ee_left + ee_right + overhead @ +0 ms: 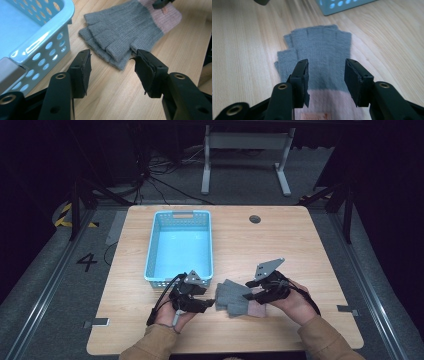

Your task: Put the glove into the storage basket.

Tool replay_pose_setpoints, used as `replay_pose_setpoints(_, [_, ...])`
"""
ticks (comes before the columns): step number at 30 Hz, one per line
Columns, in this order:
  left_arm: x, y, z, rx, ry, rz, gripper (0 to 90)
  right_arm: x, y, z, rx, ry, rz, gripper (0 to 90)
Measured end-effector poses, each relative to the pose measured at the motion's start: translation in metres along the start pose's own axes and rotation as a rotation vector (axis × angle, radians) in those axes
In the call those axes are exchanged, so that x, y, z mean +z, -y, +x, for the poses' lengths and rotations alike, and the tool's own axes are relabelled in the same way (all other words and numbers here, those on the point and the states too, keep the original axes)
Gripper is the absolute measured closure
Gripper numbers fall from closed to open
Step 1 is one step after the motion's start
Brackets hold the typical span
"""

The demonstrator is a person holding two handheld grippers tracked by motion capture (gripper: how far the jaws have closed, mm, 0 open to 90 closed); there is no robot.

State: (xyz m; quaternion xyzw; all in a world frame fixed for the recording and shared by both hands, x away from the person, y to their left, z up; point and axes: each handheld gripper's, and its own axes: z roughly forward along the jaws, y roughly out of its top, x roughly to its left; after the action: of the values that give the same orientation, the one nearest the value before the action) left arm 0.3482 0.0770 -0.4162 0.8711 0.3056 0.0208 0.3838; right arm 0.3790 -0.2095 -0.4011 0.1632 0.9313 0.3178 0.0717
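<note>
Grey fingerless gloves (pixel 232 299) with a pink cuff (pixel 256 310) lie flat, one on the other, on the wooden table between my two grippers. My left gripper (pixel 210 304) is open, and its jaws stand just short of the gloves' finger ends (pixel 112 50) with bare wood between them. My right gripper (pixel 250 296) is open too. In the right gripper view its jaws (pixel 326 72) hover over the grey knit (pixel 319 47) just ahead of the pink cuff (pixel 332 105), not pressing on it. A light blue perforated basket (pixel 151 245) stands empty behind the left gripper.
The basket's corner (pixel 42 37) sits close to the left gripper's left jaw. A round cable hole (pixel 255 219) lies at the table's back right. Bare wood stretches to the right of the gloves and along the front edge. Beyond the table stand white desk legs (pixel 282 165).
</note>
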Motion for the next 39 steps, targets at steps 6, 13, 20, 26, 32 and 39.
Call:
replay_pose_setpoints(6, [-0.001,-0.003,-0.002,-0.004,0.023,0.003,48.9,-0.016,0.014,-0.007,0.069,0.037,-0.003,55.3])
replay_pose_setpoints(13, [0.005,-0.006,-0.002,-0.007,0.028,0.013,48.5,-0.028,0.034,-0.014,0.139,0.058,0.010,56.5])
replay_pose_setpoints(20, [0.012,-0.007,-0.002,0.025,0.059,0.027,51.1,-0.035,0.053,-0.018,0.193,0.087,0.043,56.3])
replay_pose_setpoints(26, [0.018,-0.006,0.000,0.024,0.051,0.056,52.6,-0.033,0.060,-0.021,0.197,0.090,0.071,56.2])
replay_pose_setpoints(32, [0.021,-0.007,0.001,0.013,0.027,0.077,57.3,-0.026,0.066,-0.024,0.220,0.085,0.124,55.7])
replay_pose_setpoints(39, [0.029,-0.006,-0.001,0.025,0.022,0.091,57.3,-0.021,0.064,-0.021,0.201,0.072,0.126,55.0])
